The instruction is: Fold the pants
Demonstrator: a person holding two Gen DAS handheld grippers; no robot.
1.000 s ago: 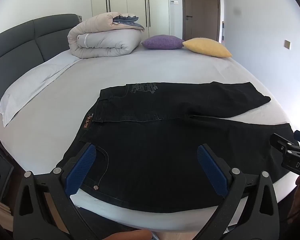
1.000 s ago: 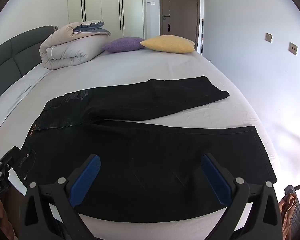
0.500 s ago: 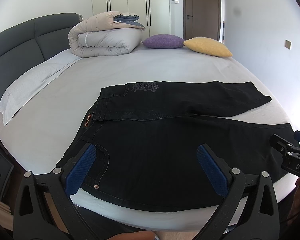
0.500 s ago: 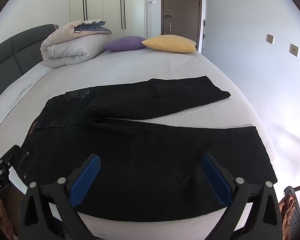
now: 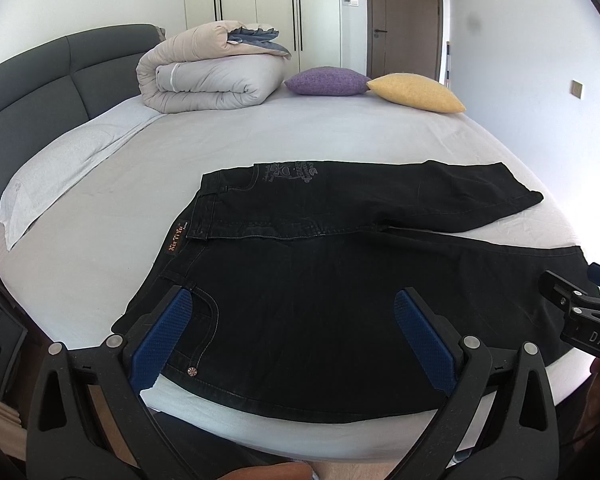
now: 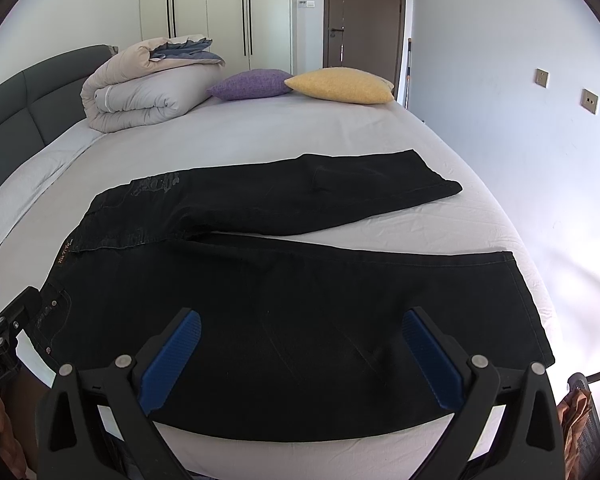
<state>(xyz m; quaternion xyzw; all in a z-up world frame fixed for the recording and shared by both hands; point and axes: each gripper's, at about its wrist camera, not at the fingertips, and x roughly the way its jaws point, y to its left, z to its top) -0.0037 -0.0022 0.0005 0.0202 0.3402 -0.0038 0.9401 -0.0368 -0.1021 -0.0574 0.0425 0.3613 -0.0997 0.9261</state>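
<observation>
Black jeans [image 5: 308, 280] [image 6: 284, 292] lie flat on the white bed, waistband to the left, both legs running right. The near leg reaches the bed's front edge; the far leg angles away and ends at a hem [image 6: 440, 180]. My left gripper [image 5: 296, 332] hovers open over the waist and pocket part near the front edge, nothing between its blue pads. My right gripper [image 6: 300, 352] hovers open above the near leg, also holding nothing. Each gripper shows at the edge of the other's view.
A rolled beige duvet [image 5: 208, 76], a purple cushion [image 5: 324, 80] and a yellow cushion [image 5: 416, 92] sit at the far side of the bed [image 5: 300, 136]. A dark headboard [image 5: 40, 76] and white pillow [image 5: 56, 172] line the left. A wall is close on the right.
Both views have tilted slightly, so the scene sits a little lower in frame. The jeans have not moved and both grippers stay open.
</observation>
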